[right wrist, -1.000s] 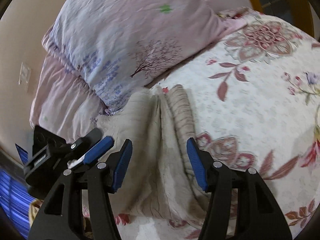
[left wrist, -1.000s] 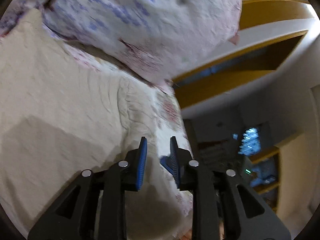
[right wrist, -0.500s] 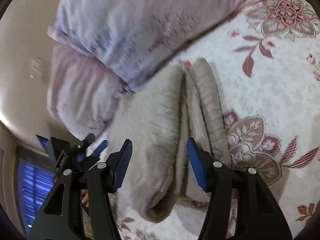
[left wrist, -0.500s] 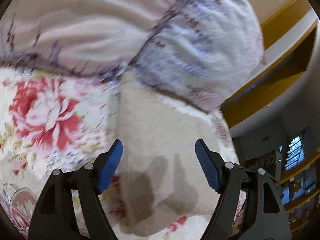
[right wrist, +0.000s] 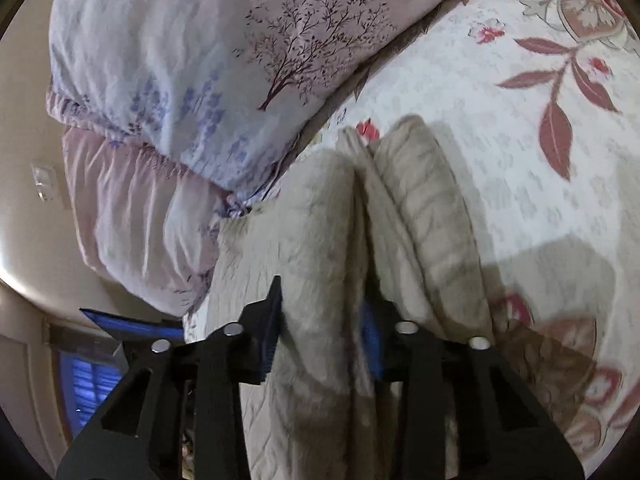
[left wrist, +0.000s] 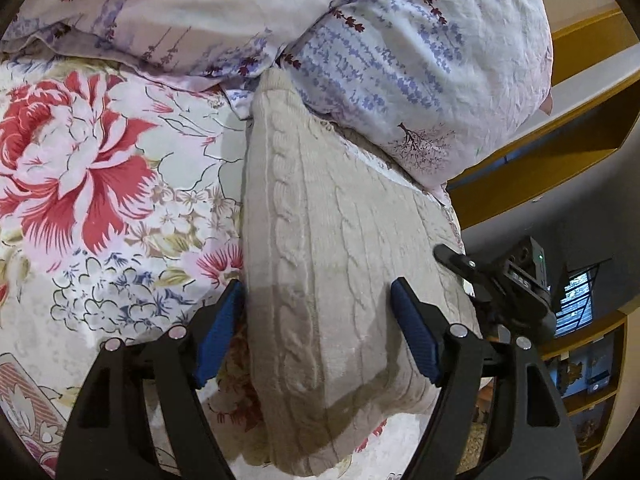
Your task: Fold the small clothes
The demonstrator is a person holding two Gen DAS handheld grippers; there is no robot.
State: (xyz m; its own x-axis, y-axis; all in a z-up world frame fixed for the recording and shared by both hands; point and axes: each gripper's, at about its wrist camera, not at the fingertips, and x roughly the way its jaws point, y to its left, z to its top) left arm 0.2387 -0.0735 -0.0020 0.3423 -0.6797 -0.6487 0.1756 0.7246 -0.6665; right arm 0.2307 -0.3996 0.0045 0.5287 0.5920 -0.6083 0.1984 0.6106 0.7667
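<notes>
Now our left tongs (left wrist: 316, 330) gape wide astride the folded beige cable-knit sweater (left wrist: 332, 248), while our right tongs (right wrist: 320, 334) are closing, pinching its fold.

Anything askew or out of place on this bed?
Only mildly: the beige cable-knit sweater has its far end tucked under the lavender-print pillow, and it lies bunched into uneven ridges rather than flat. No damage shows.

The folded beige cable-knit sweater (left wrist: 320, 264) lies on the floral bedsheet (left wrist: 100, 208), between the left claw (left wrist: 316, 340) fingers; the lavender-print pillow (left wrist: 420, 60) sits beyond it.
</notes>
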